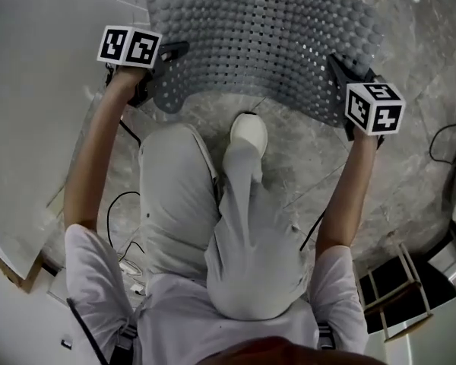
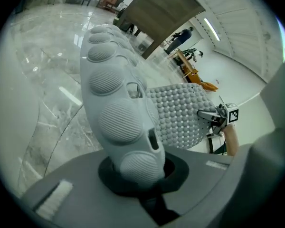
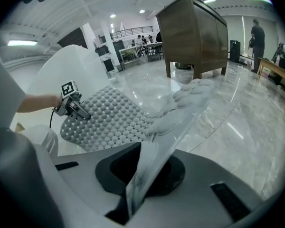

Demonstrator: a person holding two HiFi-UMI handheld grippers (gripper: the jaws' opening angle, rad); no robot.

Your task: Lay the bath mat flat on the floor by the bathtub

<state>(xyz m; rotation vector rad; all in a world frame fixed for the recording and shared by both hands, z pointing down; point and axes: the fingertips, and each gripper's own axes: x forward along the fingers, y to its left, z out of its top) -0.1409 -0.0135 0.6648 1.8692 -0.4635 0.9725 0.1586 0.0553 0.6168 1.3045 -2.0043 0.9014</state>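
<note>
A grey bath mat (image 1: 266, 44) covered in round bumps hangs stretched between my two grippers above the marble floor (image 1: 410, 166). My left gripper (image 1: 169, 52) is shut on the mat's left edge, and my right gripper (image 1: 339, 68) is shut on its right edge. In the left gripper view the mat (image 2: 118, 108) rises straight out of the clamped jaws of the left gripper (image 2: 143, 175), with the right gripper (image 2: 210, 115) across it. In the right gripper view the mat (image 3: 109, 120) runs edge-on from the right gripper (image 3: 137, 191) toward the left gripper (image 3: 80, 110).
The white bathtub (image 1: 30, 128) fills the left side. The person's white shoe (image 1: 248, 135) stands just below the mat. Cables (image 1: 121, 204) trail on the floor at left, and a folding frame (image 1: 399, 284) sits at lower right. A wooden cabinet (image 3: 194, 37) stands farther off.
</note>
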